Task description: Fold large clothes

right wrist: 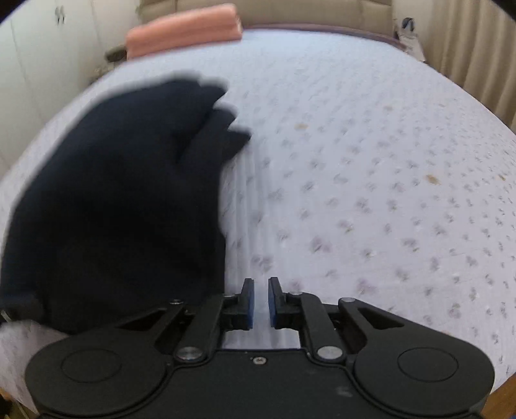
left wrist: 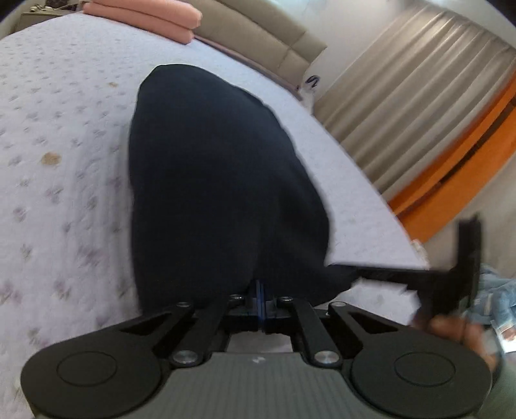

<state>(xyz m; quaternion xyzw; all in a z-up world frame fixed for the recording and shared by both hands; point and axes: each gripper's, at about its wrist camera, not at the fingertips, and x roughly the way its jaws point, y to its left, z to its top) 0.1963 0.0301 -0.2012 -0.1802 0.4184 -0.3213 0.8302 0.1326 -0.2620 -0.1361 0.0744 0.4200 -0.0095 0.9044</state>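
A dark navy, soft-knit garment lies on the bed, spread as one long dark shape over the pale lilac quilted bedspread printed with small faded flowers. In the left wrist view it runs from the fingers away toward the headboard, its far end rounded; its near edge meets the left gripper, whose blue-padded fingers are pressed together with the cloth's edge right at their tips, so they appear clamped on the fabric (the dark cloth hides the exact pinch).

The right wrist view shows what the left one cannot: the garment's other end, blurred, lying to the left of the right gripper with ragged folds at its far edge. The right gripper's blue-padded fingers stand a narrow gap apart with only bare bedspread between them; they hold nothing and do not touch the cloth.

Only the left view catches the second tool from outside, a black arm reaching in from the right, with a hand blurred below it, plus beige pleated curtains and an orange panel beside the bed. Both views show a folded salmon-pink blanket at the bed's head, before a beige padded headboard.
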